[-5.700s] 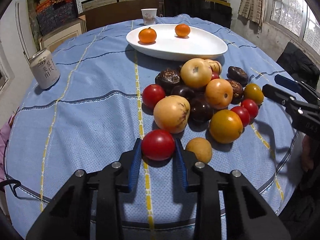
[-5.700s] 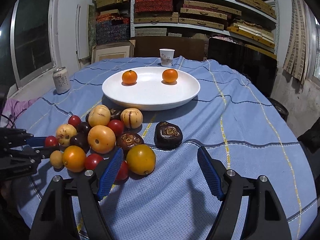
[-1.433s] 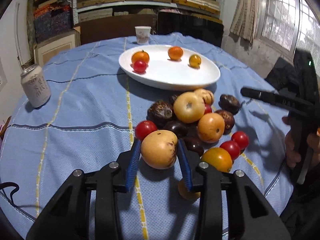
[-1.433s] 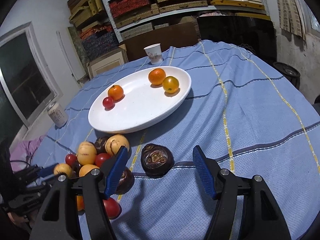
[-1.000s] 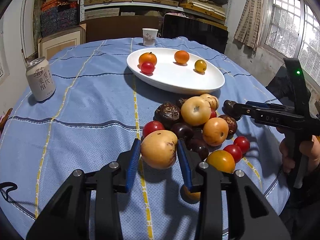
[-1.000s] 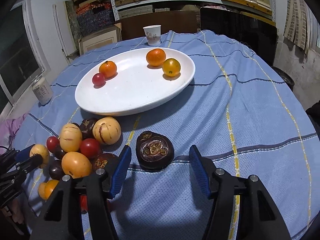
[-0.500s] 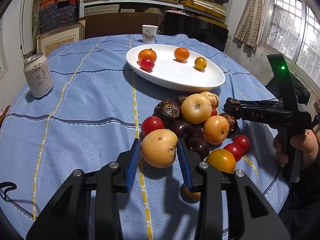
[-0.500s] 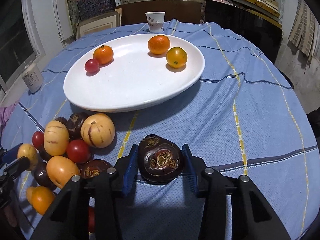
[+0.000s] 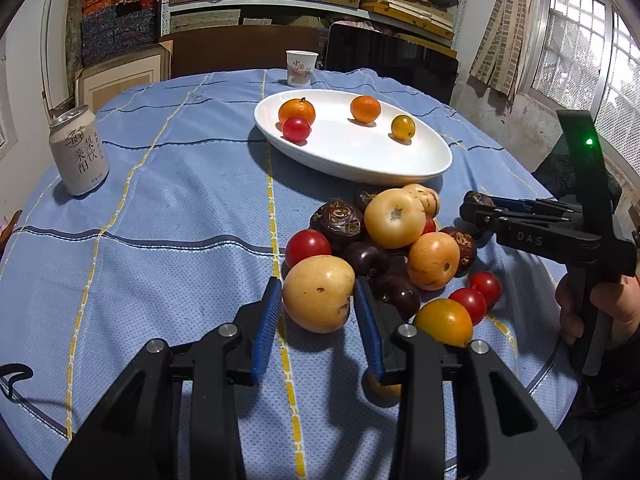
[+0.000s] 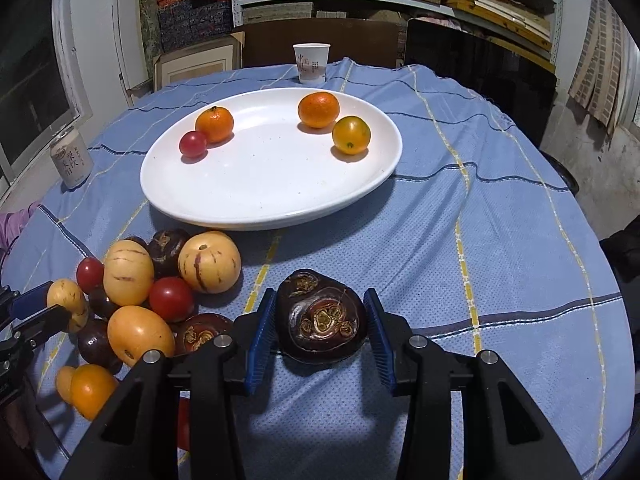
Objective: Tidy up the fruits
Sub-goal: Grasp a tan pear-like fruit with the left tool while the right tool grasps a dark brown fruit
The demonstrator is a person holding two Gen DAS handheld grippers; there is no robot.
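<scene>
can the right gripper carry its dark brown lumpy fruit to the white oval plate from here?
Probably yes: right gripper clamps the dark brown lumpy fruit; only bare blue cloth lies before the white oval plate.

Two close wrist views, angled down across one shared fruit pile toward plate.

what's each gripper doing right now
Left gripper: shut on the yellow fruit.
Right gripper: shut on the dark fruit.
</scene>
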